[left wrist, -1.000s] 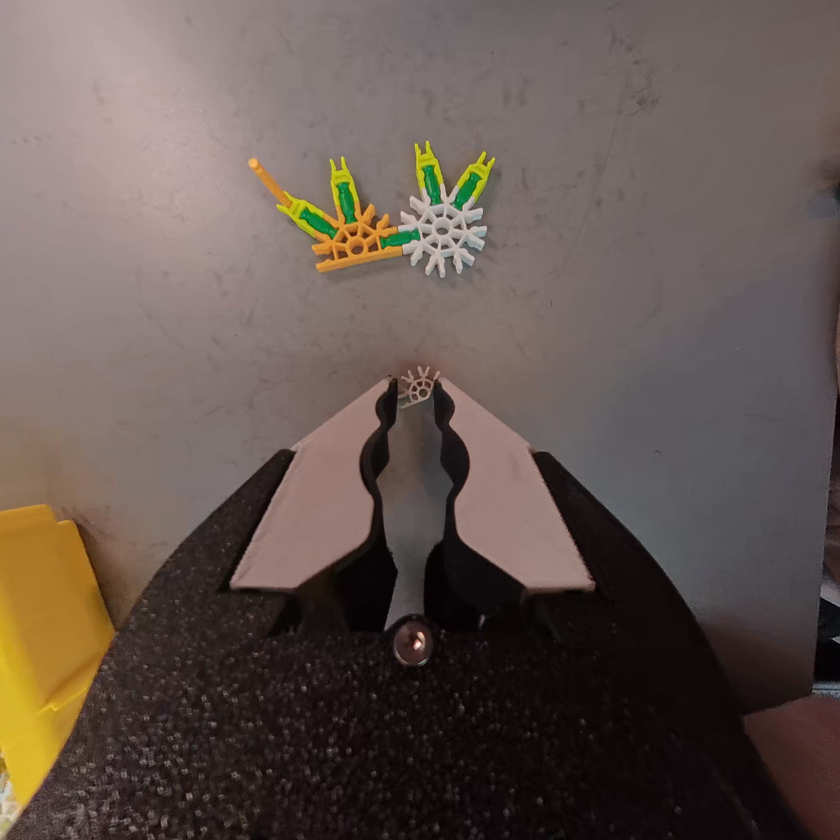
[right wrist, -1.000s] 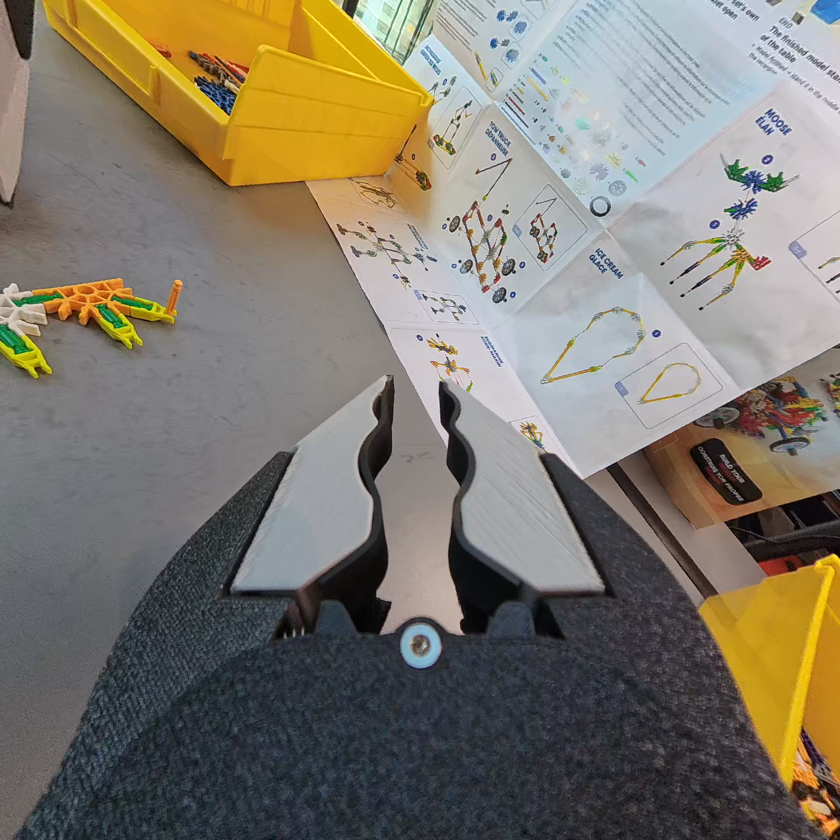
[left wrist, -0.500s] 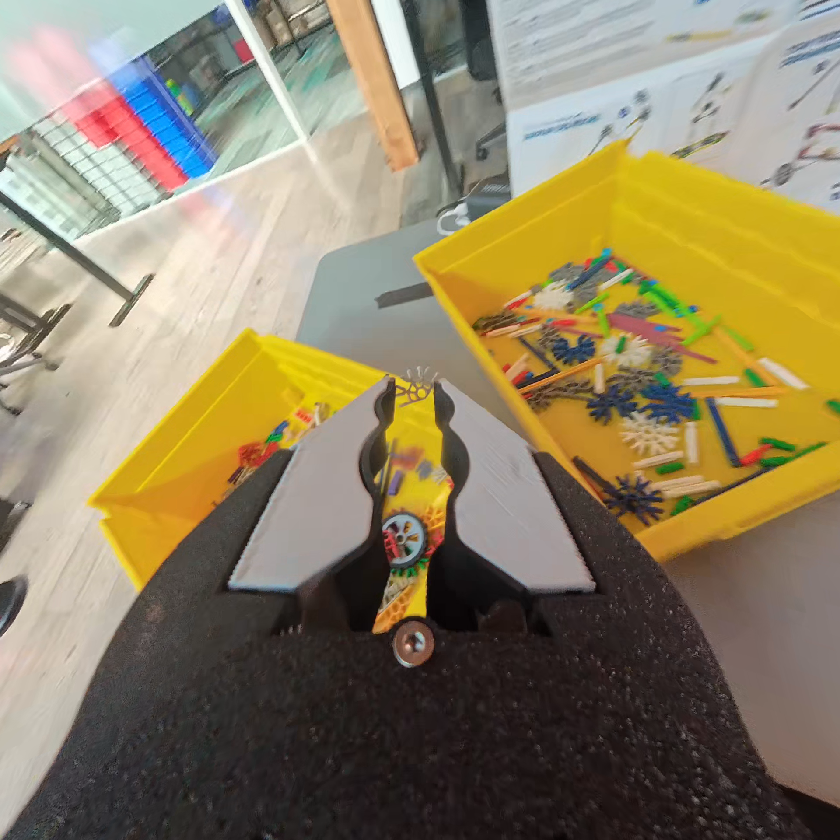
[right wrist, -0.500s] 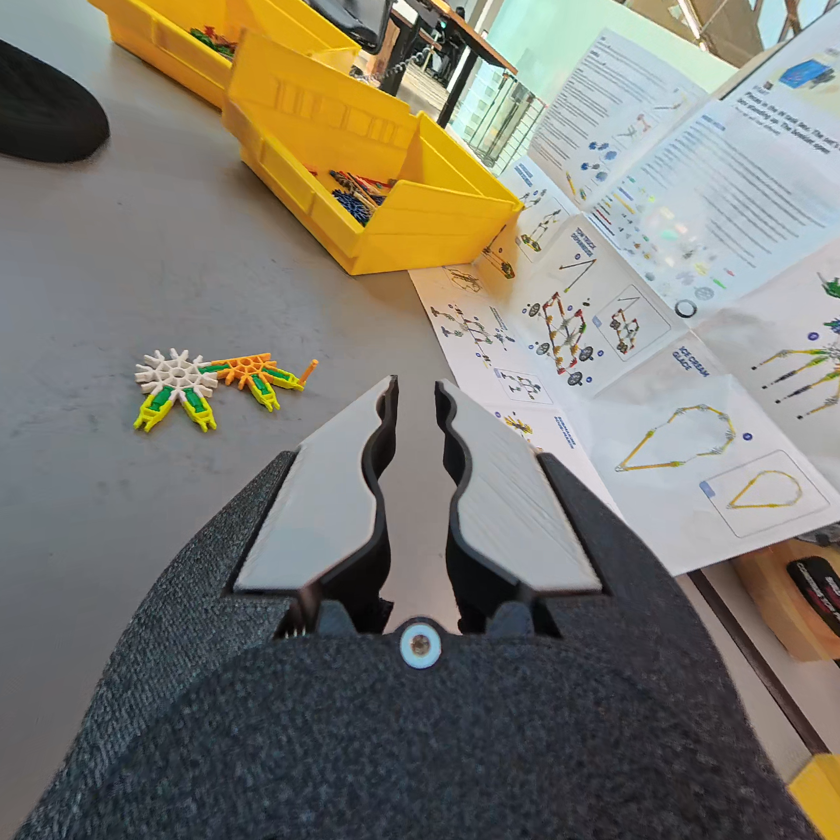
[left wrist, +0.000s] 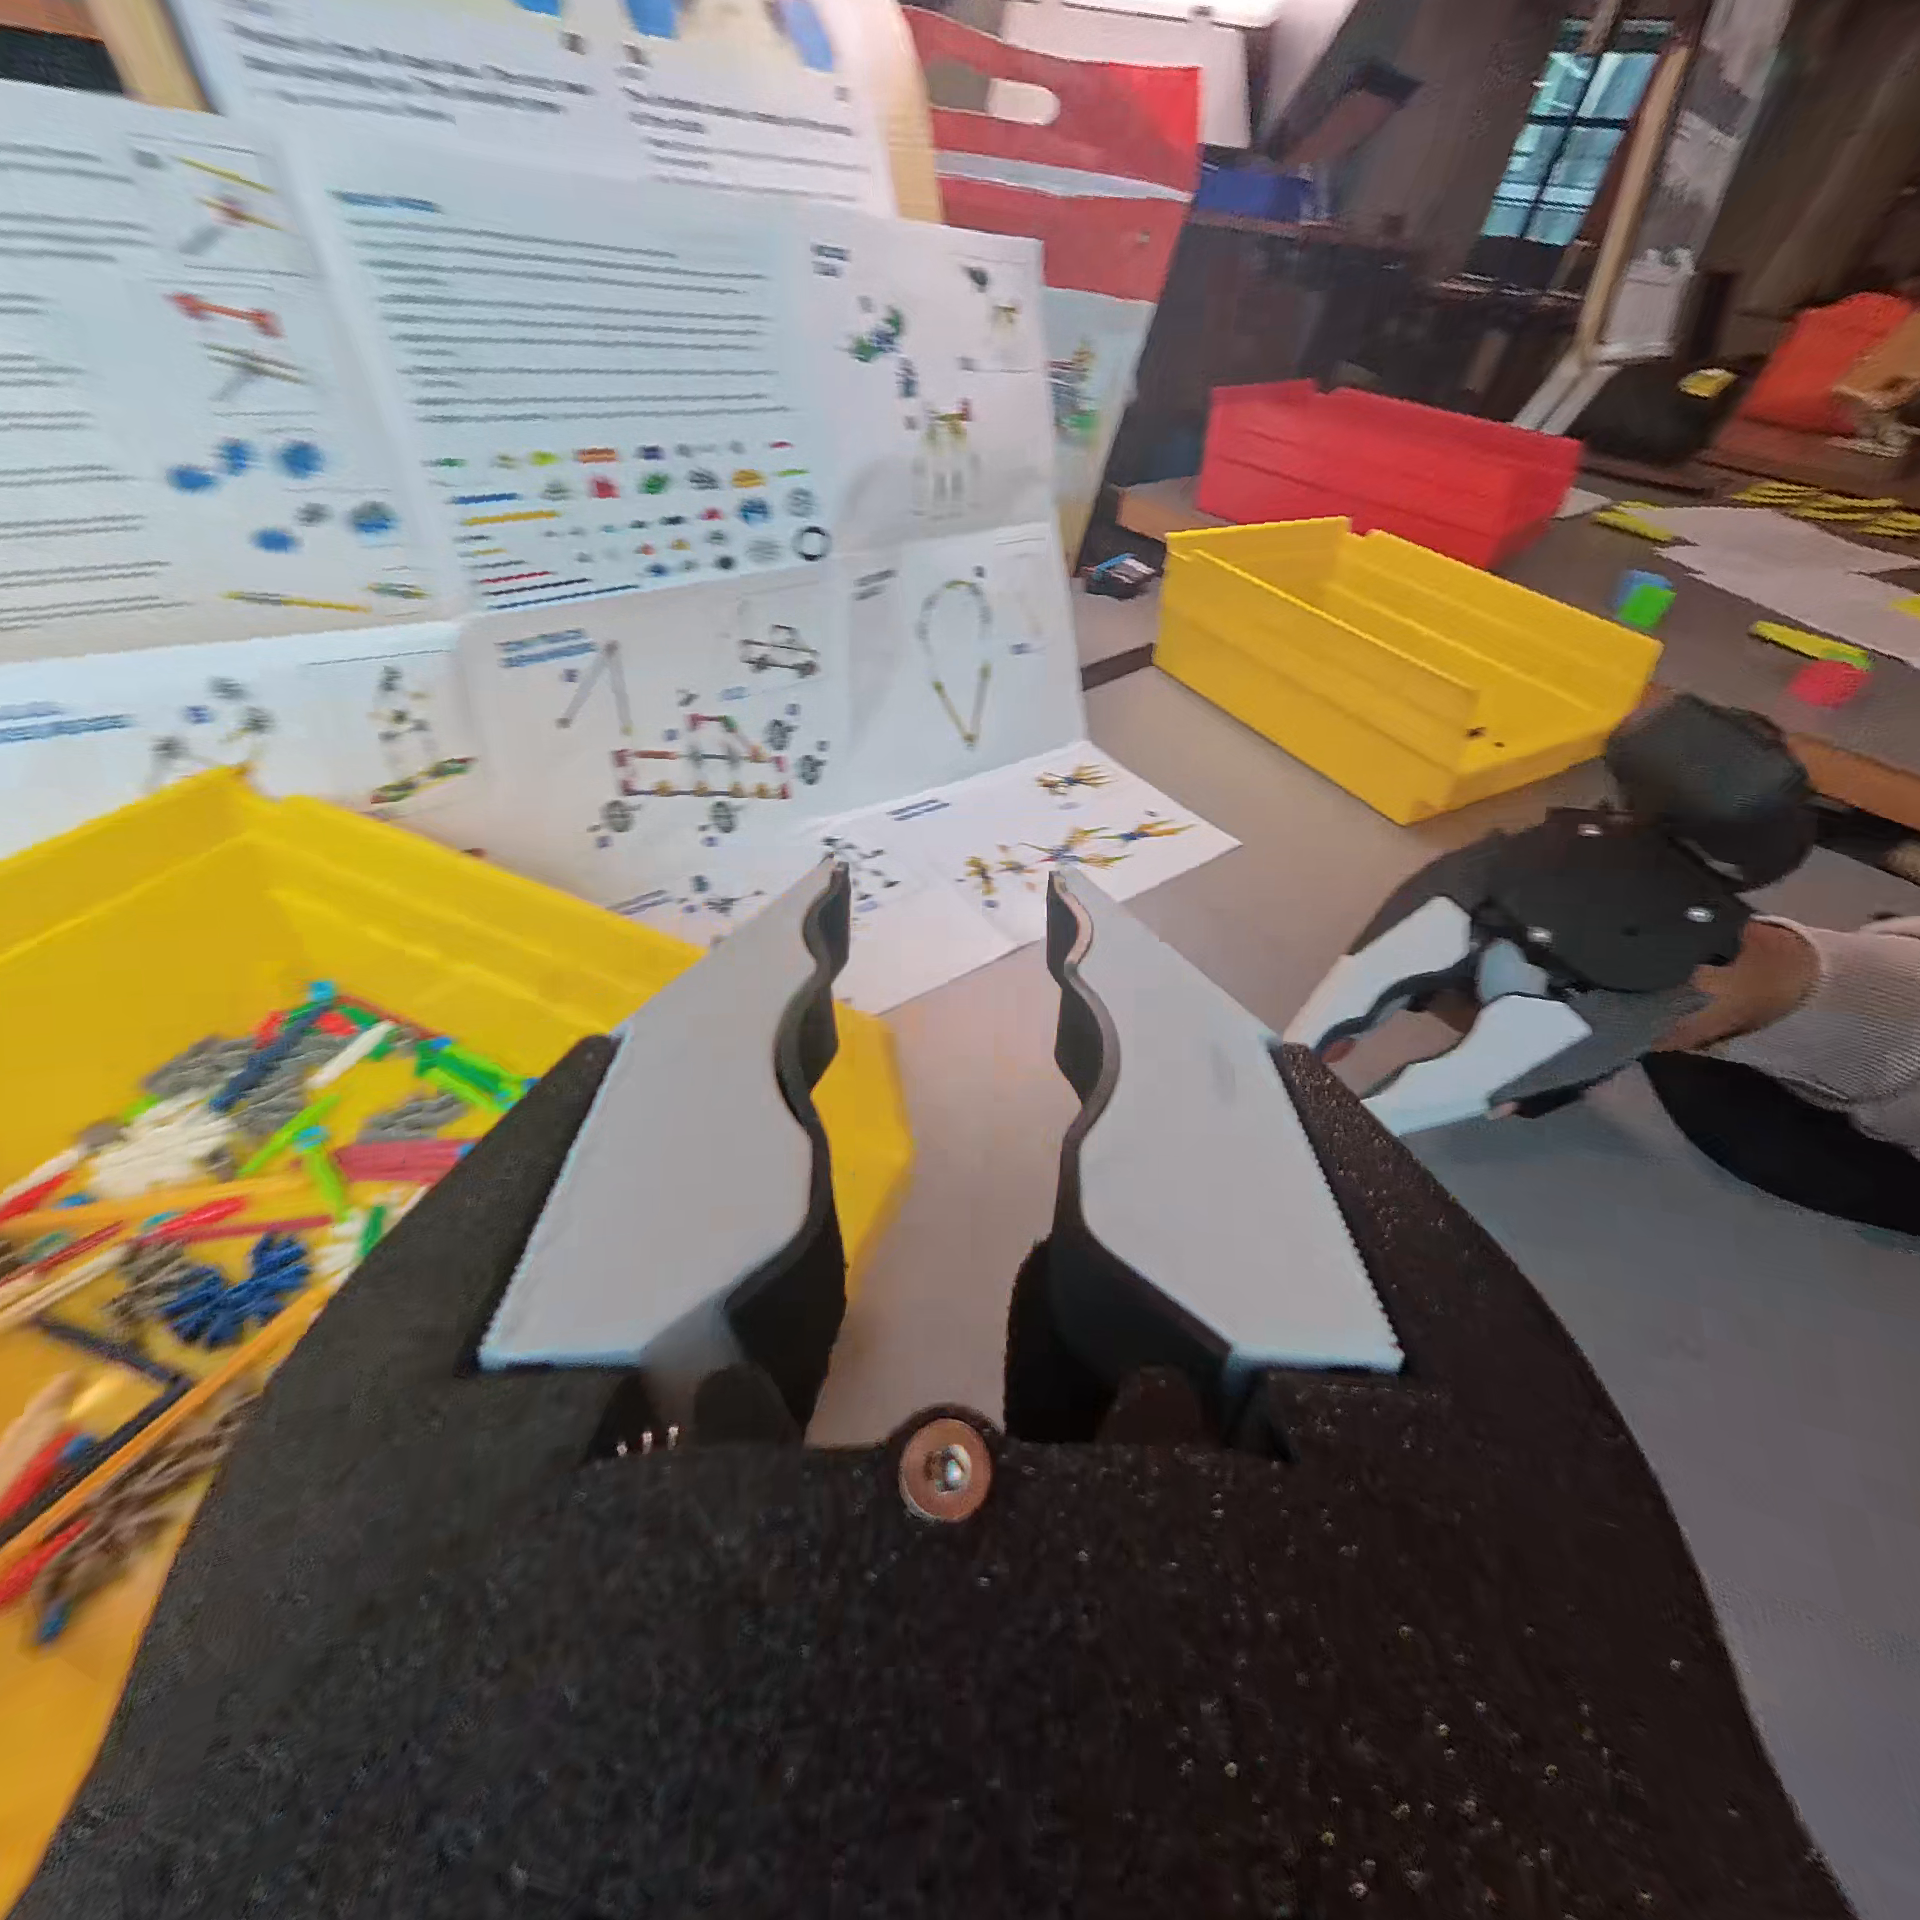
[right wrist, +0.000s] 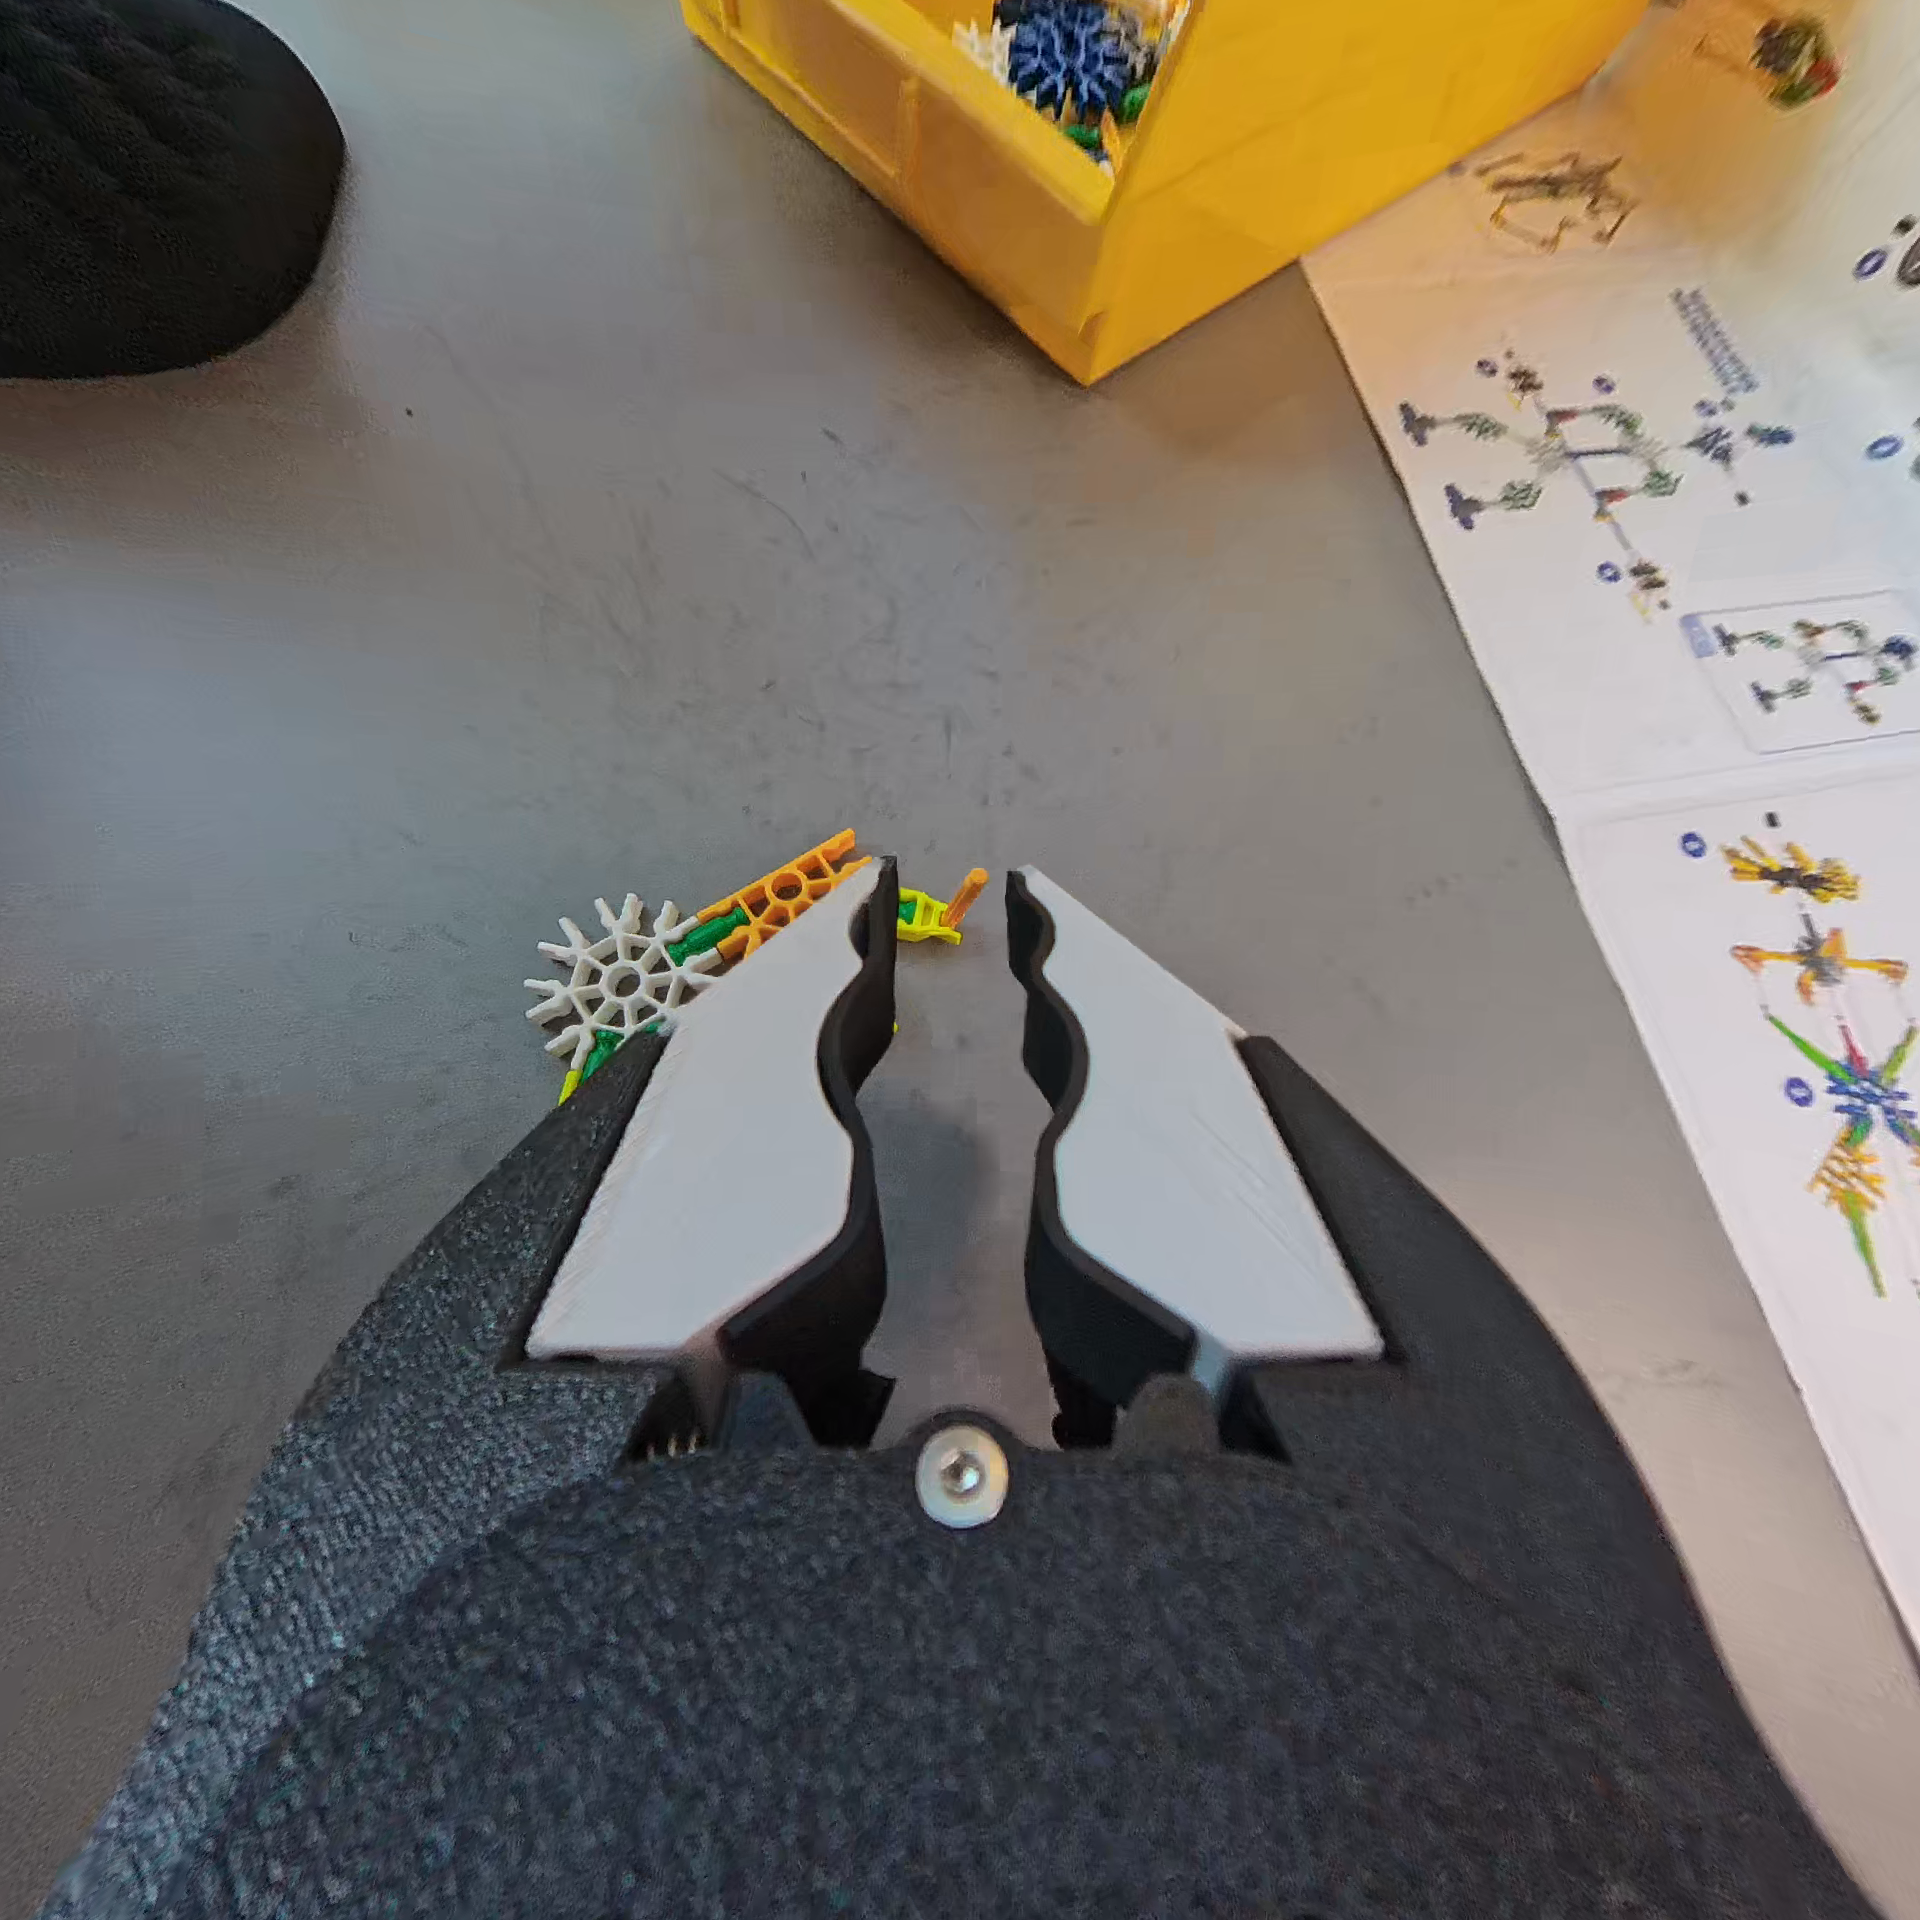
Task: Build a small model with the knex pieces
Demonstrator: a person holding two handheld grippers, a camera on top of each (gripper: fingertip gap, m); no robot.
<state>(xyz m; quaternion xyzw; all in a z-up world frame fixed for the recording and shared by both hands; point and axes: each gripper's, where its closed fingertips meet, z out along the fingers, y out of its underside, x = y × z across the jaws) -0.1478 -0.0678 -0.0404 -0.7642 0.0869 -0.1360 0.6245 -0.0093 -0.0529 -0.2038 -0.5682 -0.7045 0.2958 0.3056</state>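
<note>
The right gripper (right wrist: 943,883), jaws parted and empty, hangs low over the small toy-rod assembly (right wrist: 717,945) mid-table, while the left gripper (left wrist: 943,883) (jaws wide, nothing between them) hovers beside the near yellow parts bin (left wrist: 156,914).

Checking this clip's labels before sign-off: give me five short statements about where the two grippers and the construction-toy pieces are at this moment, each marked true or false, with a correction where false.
1. The left gripper is open, nothing between its fingers. True.
2. The right gripper is clamped on the white snowflake-shaped plastic connector. False: its jaws stand apart, and the connector lies on the grey tabletop beside its left finger.
3. A short orange plastic rod shows in the gap at the right gripper's fingertips. True.
4. The yellow plastic bin beside the left gripper is empty. False: it holds many coloured rods and connectors.
5. The printed instruction sheet lies left of the right gripper. False: it lies to the right.
</note>
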